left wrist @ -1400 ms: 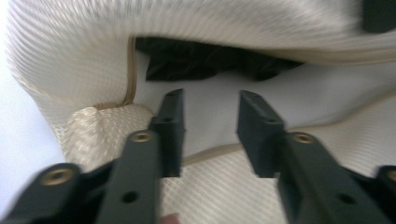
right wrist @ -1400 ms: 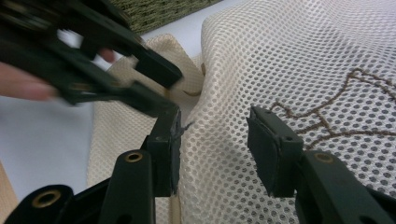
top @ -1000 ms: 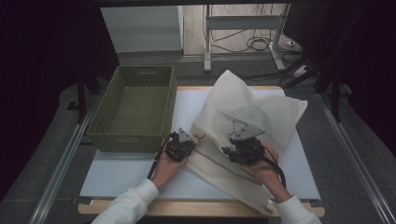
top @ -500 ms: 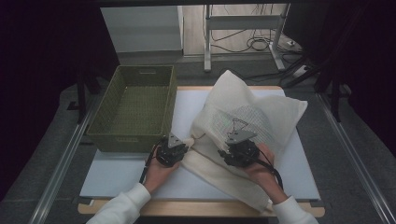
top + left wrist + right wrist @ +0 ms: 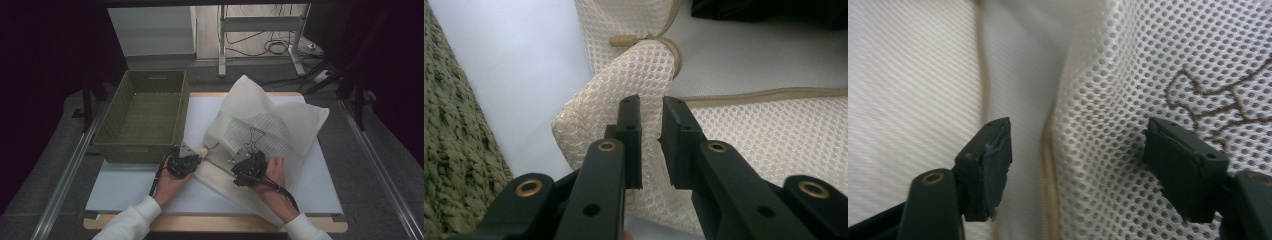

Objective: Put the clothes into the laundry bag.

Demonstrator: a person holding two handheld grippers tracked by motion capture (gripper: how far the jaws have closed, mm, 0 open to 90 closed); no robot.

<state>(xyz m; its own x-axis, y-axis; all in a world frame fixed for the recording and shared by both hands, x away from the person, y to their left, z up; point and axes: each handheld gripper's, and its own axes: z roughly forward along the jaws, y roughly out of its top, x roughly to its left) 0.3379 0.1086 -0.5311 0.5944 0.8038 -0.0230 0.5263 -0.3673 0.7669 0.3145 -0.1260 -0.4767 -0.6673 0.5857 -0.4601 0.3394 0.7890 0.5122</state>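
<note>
The left gripper (image 5: 651, 145) is pinching the mesh bag (image 5: 270, 135) corner while the right gripper (image 5: 1078, 165), its jaws just sprung wide, is hovering over the mesh, needing a fresh bite.

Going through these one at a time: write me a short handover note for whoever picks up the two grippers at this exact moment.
Left gripper: jaws nearly closed, pinching a fold of the mesh laundry bag at its corner near the zipper.
Right gripper: jaws have just been opening and now stand wide over the mesh, pads clear of it, beside the brown printed design.
Things: the bag lies rumpled on the white table mat, right of the green woven basket, which has nothing in it.
Done: left corner is gripped.
Left, probably: take a fresh hold with the right gripper, then handle the bag; it is not in the basket.
</note>
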